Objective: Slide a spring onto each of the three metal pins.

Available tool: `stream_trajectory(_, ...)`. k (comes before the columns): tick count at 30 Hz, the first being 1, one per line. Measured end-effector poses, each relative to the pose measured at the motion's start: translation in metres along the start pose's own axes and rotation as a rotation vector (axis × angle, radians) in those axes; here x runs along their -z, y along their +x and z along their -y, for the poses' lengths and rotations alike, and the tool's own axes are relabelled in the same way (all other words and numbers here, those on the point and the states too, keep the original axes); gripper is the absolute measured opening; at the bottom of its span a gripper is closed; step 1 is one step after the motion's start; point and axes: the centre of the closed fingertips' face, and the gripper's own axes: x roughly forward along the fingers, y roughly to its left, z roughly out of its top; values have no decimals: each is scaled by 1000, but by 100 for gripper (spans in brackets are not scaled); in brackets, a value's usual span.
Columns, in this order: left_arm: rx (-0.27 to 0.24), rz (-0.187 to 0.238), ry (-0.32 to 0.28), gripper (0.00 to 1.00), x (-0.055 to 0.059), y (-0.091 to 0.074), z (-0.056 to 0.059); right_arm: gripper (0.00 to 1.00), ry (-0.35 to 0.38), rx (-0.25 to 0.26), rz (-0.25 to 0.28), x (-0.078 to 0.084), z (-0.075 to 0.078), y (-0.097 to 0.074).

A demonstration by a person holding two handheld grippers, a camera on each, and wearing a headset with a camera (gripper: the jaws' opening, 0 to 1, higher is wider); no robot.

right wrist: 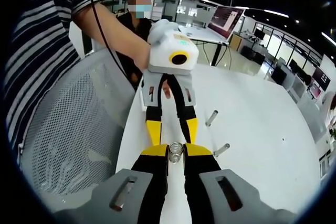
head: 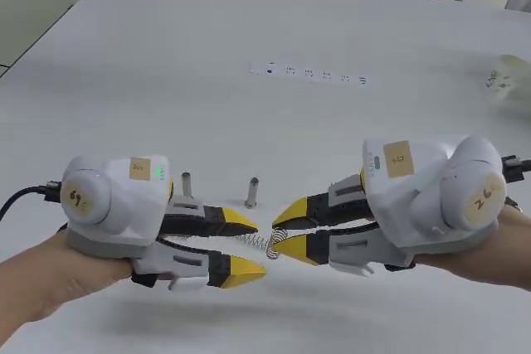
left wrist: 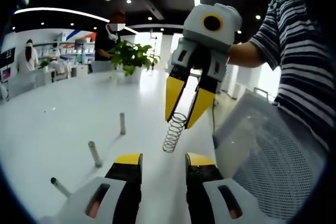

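White desk (head: 249, 122) carries upright metal pins (head: 252, 191) just behind both claws. The right claw (head: 275, 236) is clenched on one end of a coil spring (head: 259, 243), held above the desk. Its free end points toward the left claw (head: 257, 248), which is released, jaws apart.

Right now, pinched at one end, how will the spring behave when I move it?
The spring is a thin, open wire coil, so probably light and bendy. Its free end sticks out unsupported from the right gripper, so it may wobble. Round, it would likely roll on the table.
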Motion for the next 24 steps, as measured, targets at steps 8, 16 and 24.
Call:
stream_trajectory(8,-37,1,-25,36,4,-14,-7,8,-4,17,-7,3,4,-1)
stream_trajectory(16,-96,23,-61,46,7,-33,-16,8,2,46,-11,6,13,-4)
stream_trajectory(24,-163,39,-93,58,14,-57,-28,8,9,59,-19,11,17,-6)
